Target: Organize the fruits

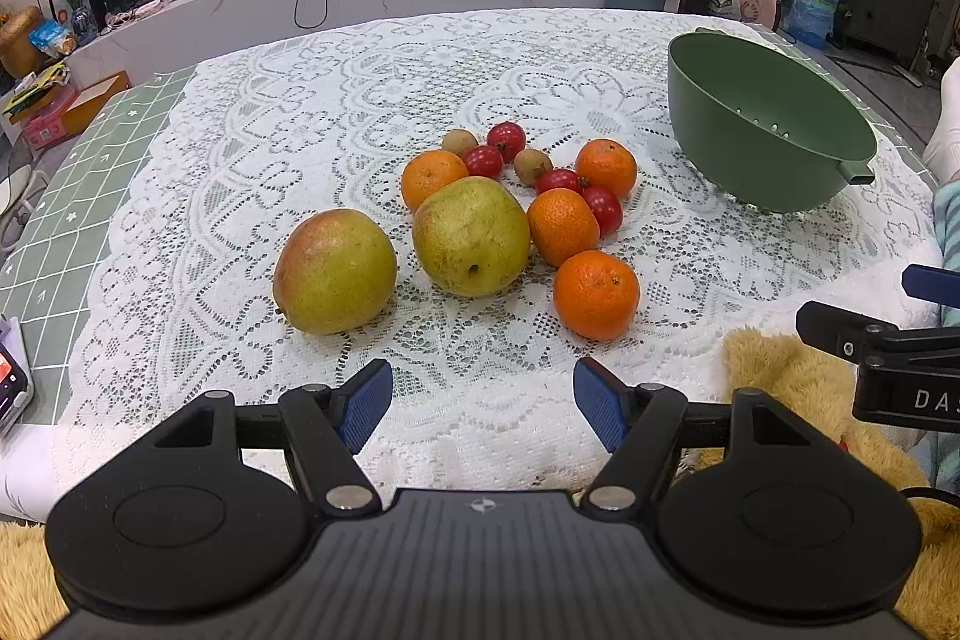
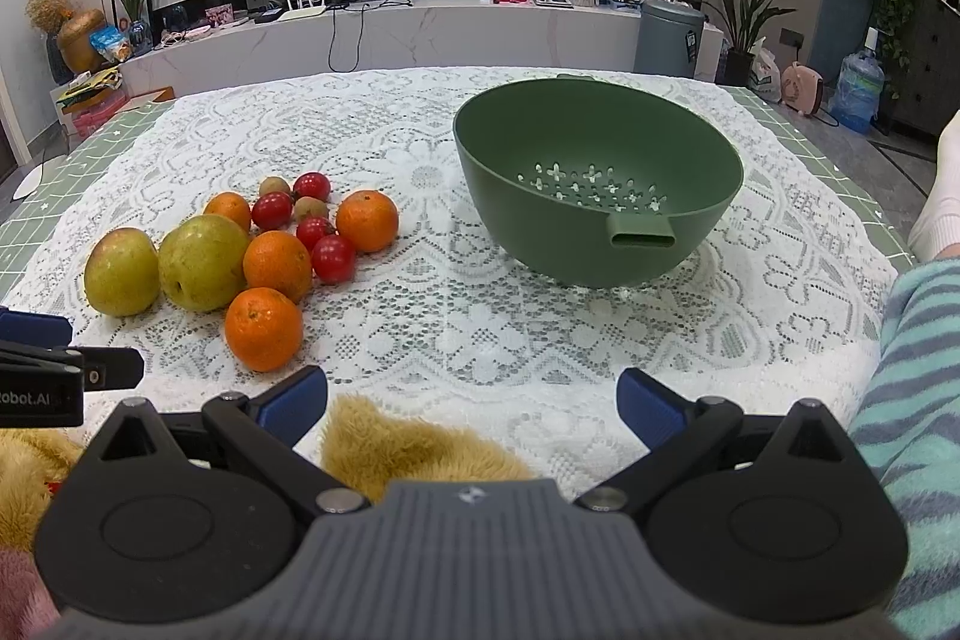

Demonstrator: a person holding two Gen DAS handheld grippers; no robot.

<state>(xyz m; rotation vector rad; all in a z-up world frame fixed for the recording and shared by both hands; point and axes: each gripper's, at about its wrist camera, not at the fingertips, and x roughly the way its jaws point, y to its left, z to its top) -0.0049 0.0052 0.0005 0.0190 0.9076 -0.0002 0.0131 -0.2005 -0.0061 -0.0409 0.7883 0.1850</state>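
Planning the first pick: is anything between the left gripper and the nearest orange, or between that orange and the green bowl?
Nothing visible blocks either path. Bare white lace tablecloth lies between the open left gripper and the nearest round orange, and open cloth separates it from the green perforated plastic bowl.

Green colander, orange tangerines — white lace tablecloth.

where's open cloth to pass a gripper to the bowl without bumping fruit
Free: the lace cloth between the nearest orange and the green colander bowl, and the strip before both grippers. Crowded: the cluster around the larger pear, where oranges, tomatoes and kiwis touch.
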